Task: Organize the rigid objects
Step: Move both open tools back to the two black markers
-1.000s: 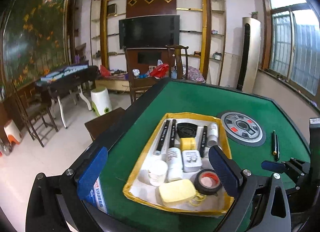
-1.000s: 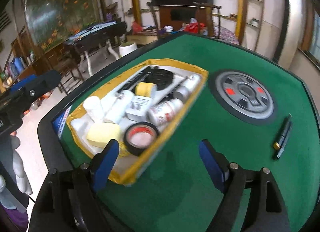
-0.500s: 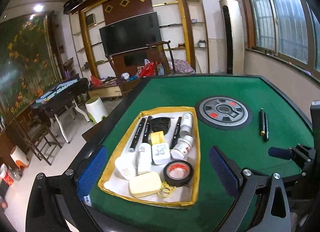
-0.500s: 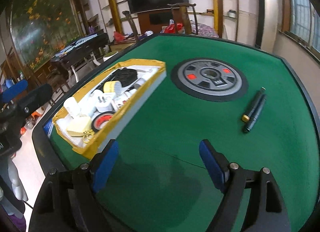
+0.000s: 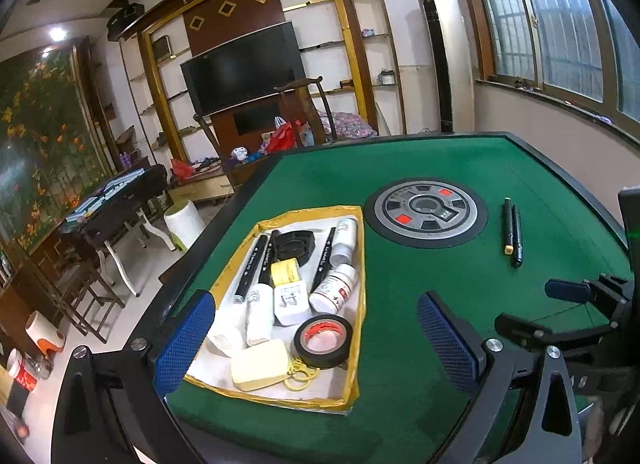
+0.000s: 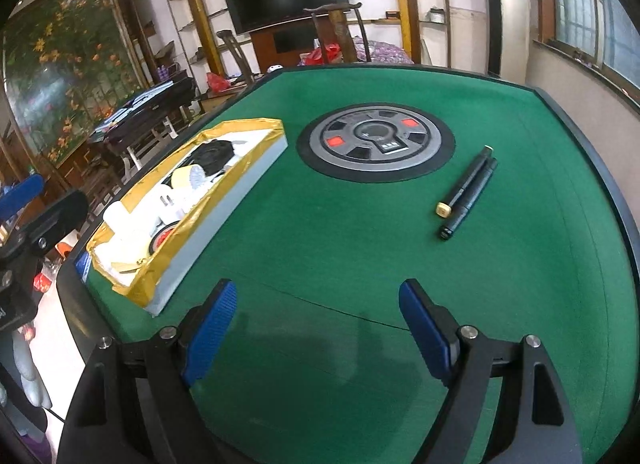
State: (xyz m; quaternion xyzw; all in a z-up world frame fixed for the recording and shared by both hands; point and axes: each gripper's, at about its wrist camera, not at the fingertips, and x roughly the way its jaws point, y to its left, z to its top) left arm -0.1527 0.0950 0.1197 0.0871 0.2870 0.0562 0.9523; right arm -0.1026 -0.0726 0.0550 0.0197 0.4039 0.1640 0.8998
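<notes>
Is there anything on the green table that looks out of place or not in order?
Yes. Two black marker pens lie loose, side by side, on the green felt table, right of the round grey centre panel. The other small things sit in the yellow-rimmed tray. Nothing looks spilled or damaged.

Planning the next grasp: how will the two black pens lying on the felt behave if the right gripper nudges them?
The two black pens look round-barrelled, so they would probably roll sideways. Slim and rigid, likely light. They lie touching, so a push would probably move both.
</notes>
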